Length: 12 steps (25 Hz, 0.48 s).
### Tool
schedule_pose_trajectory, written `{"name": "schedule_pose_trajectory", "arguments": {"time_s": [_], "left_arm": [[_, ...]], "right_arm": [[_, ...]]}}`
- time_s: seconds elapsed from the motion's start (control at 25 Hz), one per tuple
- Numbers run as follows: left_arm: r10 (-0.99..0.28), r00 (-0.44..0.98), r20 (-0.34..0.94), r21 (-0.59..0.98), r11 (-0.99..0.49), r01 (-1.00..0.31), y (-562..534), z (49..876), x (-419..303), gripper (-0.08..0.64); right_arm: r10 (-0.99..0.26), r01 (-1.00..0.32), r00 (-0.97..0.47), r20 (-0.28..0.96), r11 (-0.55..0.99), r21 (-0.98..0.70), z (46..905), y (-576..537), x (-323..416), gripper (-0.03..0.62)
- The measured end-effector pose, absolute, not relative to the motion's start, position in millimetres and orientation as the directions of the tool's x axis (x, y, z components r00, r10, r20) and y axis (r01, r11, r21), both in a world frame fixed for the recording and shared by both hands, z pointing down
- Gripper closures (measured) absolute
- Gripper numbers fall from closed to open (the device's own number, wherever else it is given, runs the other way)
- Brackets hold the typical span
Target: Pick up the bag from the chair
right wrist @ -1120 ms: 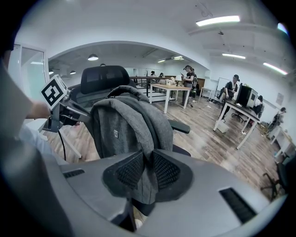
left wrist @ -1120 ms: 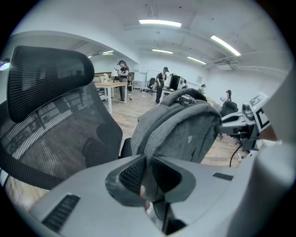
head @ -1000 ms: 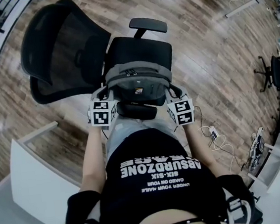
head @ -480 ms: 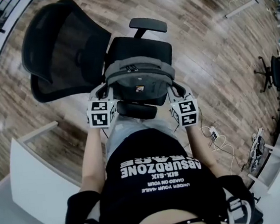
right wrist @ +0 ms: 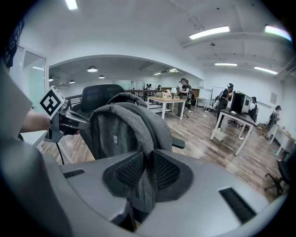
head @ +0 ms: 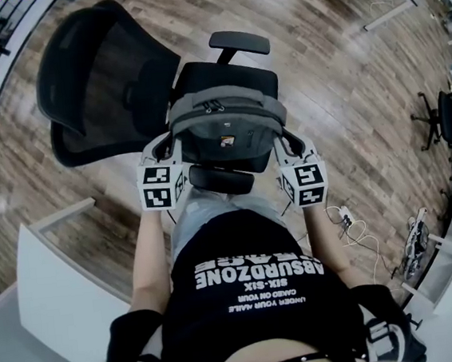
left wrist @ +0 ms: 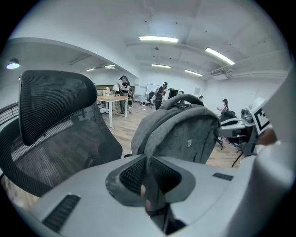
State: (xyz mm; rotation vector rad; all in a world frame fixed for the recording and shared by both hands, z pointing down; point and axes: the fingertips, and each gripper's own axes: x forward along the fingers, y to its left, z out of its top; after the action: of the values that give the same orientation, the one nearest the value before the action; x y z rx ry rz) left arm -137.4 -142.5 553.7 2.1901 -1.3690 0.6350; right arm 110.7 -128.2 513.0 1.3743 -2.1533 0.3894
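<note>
Bag (head: pixel 224 128): grey backpack, upright over the chair (head: pixel 230 71) seat, slung between two tongs. Risk: the thin fabric may slide out of a pinch if the lift jerks or goes uneven, dropping one side. Left gripper (head: pixel 165 149): jaws nearly together, pinching a fold of its side fabric. Right gripper (head: pixel 288 144): likewise clamped on the opposite side.

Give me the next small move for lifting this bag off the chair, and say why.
Probably raise both grippers straight up together, held level. The left gripper and right gripper are each shut on the bag's grey fabric at opposite sides. The bag sits over the chair seat, between the armrests, so an even lift should clear them without tilting it.
</note>
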Motion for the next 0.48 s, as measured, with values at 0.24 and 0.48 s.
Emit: {"name": "schedule_pose_trajectory", "arguments": {"time_s": [0.24,0.48], "left_arm": [[-0.724,0.407,0.556,0.153,-0.393,-0.907,-147,531,-136,0.509],[-0.759,0.415,0.501,0.157,-0.391,-0.907,-151,508,-137,0.509]], "right_arm": [[-0.761,-0.903,-0.332,0.558,0.426,0.045,493,-132,113,0.526],[-0.781,-0.903,-0.349,0.518,0.427,0.036,472,-134,112,0.526]]}}
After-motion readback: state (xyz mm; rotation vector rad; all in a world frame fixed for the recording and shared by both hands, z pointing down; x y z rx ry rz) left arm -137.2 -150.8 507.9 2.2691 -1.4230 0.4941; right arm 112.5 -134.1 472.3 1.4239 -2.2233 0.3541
